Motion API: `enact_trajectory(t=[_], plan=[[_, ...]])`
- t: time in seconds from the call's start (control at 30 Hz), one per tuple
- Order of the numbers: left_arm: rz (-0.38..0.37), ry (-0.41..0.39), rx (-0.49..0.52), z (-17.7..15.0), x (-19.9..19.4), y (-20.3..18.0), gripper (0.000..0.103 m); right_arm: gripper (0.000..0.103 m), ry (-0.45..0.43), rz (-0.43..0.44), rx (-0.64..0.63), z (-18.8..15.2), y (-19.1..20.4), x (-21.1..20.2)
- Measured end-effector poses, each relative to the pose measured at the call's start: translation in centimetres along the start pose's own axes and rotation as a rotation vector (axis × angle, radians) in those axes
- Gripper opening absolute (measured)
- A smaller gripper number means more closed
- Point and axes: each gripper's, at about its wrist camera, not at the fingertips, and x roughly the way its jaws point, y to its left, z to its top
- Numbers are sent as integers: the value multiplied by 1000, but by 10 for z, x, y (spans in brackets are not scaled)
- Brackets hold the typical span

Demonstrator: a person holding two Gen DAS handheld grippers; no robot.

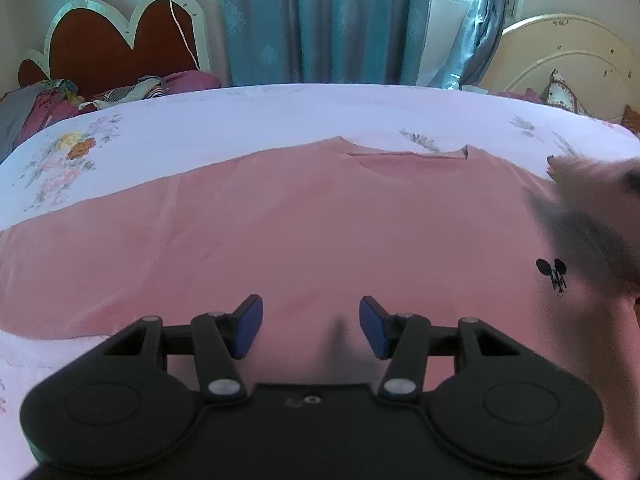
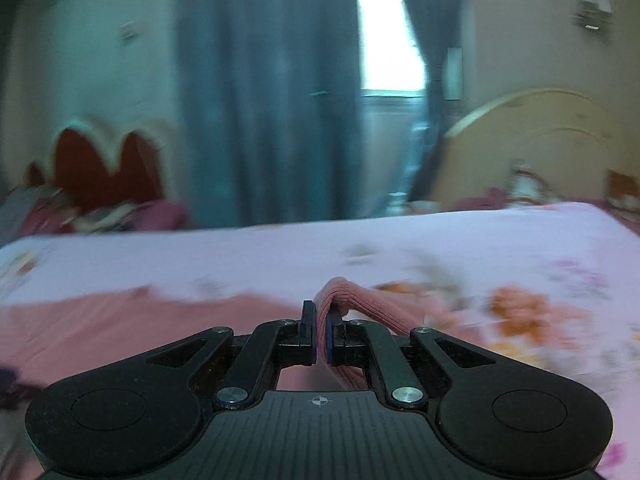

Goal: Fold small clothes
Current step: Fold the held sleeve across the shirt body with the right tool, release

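We hold the left gripper (image 1: 311, 327) angled steeply down over the pink long-sleeved knit top (image 1: 304, 232), which lies spread flat on the bed's pale lilac floral sheet (image 1: 248, 120), neckline toward the far edge. Its jaws stand partly apart above the cloth near the hem, the blue pads (image 1: 250, 326) clear of the fabric with nothing pinched between them. A small black mouse-head print (image 1: 554, 274) marks the right side of the top, and beside it a blurred shape crosses the picture's right edge; we cannot tell what it is. We carry the right gripper (image 2: 320, 336) at a shallower tilt, looking across the bed toward the teal curtains (image 2: 264, 112). Its jaws are closed tight on the ribbed pink cuff (image 2: 360, 308), which loops up over the fingertips and drapes off to the right, lifted above the sheet.
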Motion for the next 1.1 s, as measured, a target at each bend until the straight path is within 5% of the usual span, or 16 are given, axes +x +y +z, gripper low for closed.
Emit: enact_trajectory(t=[0.13,0.23,0.27,0.37,0.53,0.73,0.97,1.1], plan=[[-26,-5,11,1,0,11,52,4,137,108,-29,-31,61,32],[-55,2,21,1,2,14,54,5,199,106,-50,-48,87,43],[-67,1,29,1,3,12,54,12,208,103,-63,-49,89,46],[-108,0,55,-1,3,5,60,73,183,133,-54,-51,91,38],[-205,-20,142,-4,1,-35,70,74,151,98,-66,-50,71,10],[-282,-37,284,-12,12,-106,72,74,184,-75,-8,-65,11,-15],[-157,-73,391,-16,45,-164,66,74,220,-190,64,-83,-47,-40],[-148,-87,349,-10,56,-158,47,74,234,-213,69,-92,-59,-45]])
